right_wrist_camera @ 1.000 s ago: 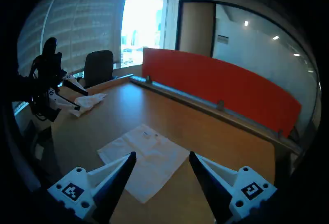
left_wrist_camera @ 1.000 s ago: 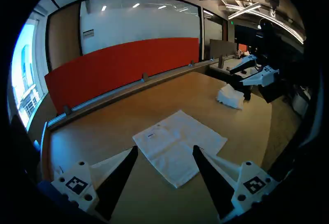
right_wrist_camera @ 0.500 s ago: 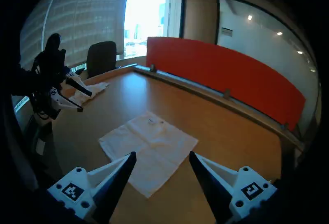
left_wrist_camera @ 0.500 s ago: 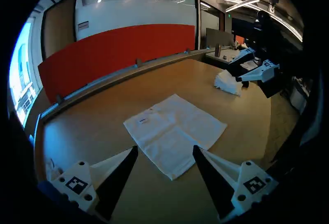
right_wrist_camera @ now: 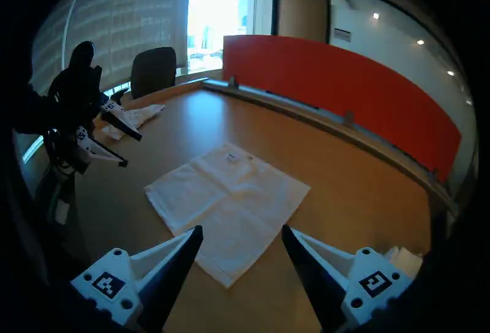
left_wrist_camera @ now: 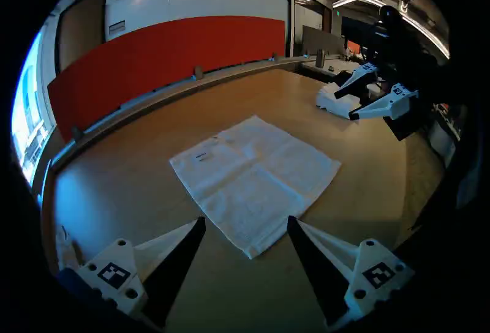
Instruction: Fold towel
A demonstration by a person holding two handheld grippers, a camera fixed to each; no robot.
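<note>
Towel (left_wrist_camera: 254, 177) flat on table (left_wrist_camera: 110, 198); left tool (left_wrist_camera: 245, 218) and right tool (right_wrist_camera: 241, 228) both spread wide, holding nothing.

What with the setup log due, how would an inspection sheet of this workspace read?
Surface: wooden table, bare around the towel.
Job's things: white towel spread flat, unfolded.
Clutter: crumpled cloth and cloth pile near the table's edges.
Grippers: left claw and right claw open, empty, each aimed at a towel corner.
Cables: nothing seen.
Surroundings: red divider, office chair, bright window.
</note>
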